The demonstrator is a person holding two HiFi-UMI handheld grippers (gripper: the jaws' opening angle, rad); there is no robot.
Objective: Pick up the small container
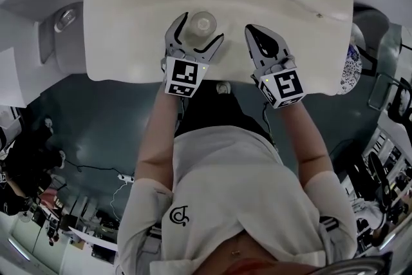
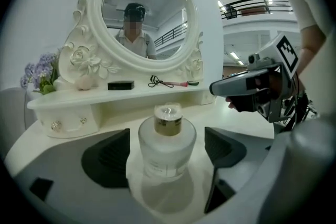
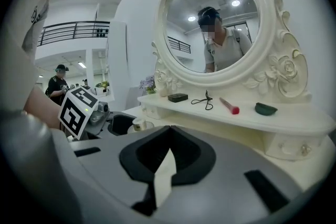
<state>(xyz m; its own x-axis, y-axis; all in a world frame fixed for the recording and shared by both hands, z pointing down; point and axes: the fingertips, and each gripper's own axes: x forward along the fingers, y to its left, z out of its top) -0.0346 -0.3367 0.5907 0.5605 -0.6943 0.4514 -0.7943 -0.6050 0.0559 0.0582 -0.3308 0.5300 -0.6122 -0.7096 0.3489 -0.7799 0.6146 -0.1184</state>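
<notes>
Nearly set: frosted jar stands between spread jaws

**Head view.** The small container (image 1: 201,25), a squat frosted jar, stands on the near part of the white dressing table (image 1: 129,42), a little left of the middle. The left gripper (image 1: 201,28) reaches round it, one jaw on each side. The right gripper (image 1: 251,31) lies on the table just to the right, pointing to the far side, and nothing is in it.

**Left gripper view.** Both jaws stand wide apart and the jar sits upright between them. A gap shows on each side, so neither pad presses on it. The jar has a rounded, cloudy body and a narrower gold-banded cap (image 2: 168,124) with a clear top. It looks like glass or thick plastic: stiff, probably weighty for its size, smooth enough to slip, and likely to chip if dropped (the table top is hard). I would take it on the broad body below the shoulder, not on the cap, which may turn or lift off. Beyond it rises the oval mirror (image 2: 144,16).

**Right gripper view.** The jaws are closed together with nothing between them. The jar shows small at far left, beside the left gripper's marker cube (image 3: 79,108).
</notes>
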